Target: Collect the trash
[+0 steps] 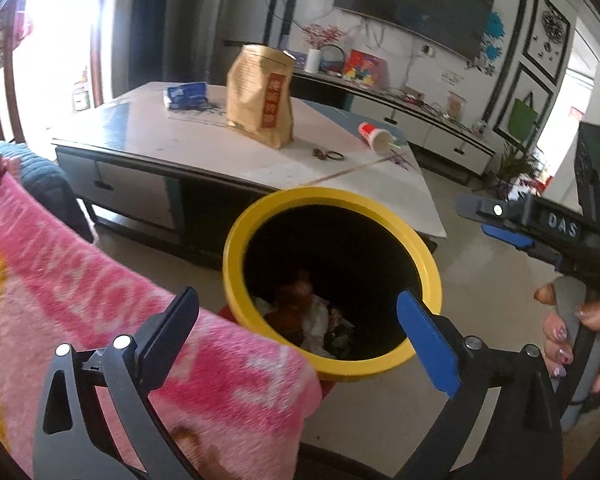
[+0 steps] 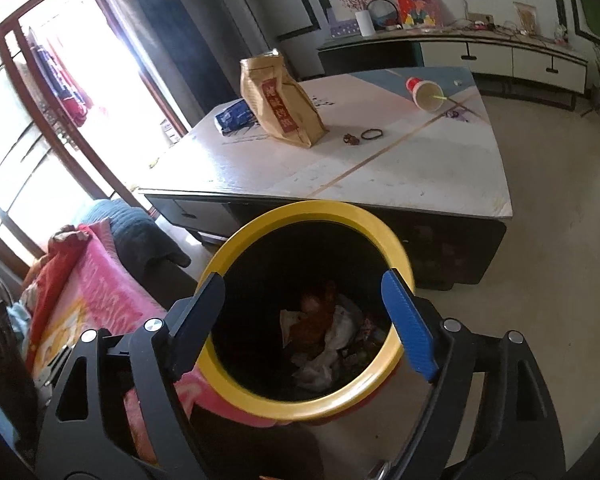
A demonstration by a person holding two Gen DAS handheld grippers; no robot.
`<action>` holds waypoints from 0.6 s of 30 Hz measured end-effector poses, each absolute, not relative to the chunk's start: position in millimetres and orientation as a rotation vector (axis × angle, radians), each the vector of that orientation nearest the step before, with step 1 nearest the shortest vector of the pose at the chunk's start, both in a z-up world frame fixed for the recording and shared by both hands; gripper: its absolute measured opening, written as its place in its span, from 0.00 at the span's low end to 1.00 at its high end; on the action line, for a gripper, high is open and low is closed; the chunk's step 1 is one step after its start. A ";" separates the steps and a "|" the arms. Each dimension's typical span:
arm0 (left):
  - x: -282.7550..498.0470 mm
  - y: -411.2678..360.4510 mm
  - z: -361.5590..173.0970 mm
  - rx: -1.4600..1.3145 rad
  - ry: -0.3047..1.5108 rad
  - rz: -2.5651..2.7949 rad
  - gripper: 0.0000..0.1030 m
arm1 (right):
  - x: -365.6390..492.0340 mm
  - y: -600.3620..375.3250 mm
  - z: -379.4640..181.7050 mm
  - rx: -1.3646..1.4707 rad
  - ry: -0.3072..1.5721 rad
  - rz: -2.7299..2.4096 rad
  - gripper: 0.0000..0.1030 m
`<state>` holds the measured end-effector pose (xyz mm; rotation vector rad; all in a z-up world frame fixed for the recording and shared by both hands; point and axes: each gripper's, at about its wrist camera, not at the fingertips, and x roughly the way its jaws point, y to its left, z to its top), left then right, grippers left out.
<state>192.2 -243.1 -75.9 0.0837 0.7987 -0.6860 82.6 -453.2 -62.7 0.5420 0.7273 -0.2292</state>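
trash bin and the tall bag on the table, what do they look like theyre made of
Trash bin: the yellow rim looks like smooth moulded plastic with a soft sheen; the inside is too dark to tell.
Tall bag: looks like tan kraft paper, matte and creased, with a red printed label, though a laminated film is possible.
Table: pale, glossy top that reflects the window light.

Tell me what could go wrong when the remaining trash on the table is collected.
1. The paper cup lies on its side near the table edge; a nudge may roll it off.
2. The brown paper bag stands upright with its top open; a tilted grasp may spill whatever it holds.
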 end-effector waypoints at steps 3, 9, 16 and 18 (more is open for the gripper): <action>189.4 -225.3 -68.4 0.055 0.781 -0.636 0.94 | 76.6 -440.8 -55.5 0.525 0.697 -0.228 0.80; 180.4 -191.6 -54.2 0.024 0.742 -0.547 0.94 | 64.7 -411.6 -36.1 0.437 0.613 -0.198 0.90; 166.2 -150.0 -37.8 -0.013 0.680 -0.445 0.94 | 45.5 -371.6 -17.6 0.331 0.494 -0.153 0.90; 160.2 -139.1 -32.9 -0.013 0.657 -0.424 0.94 | 39.0 -360.1 -13.7 0.300 0.455 -0.139 0.90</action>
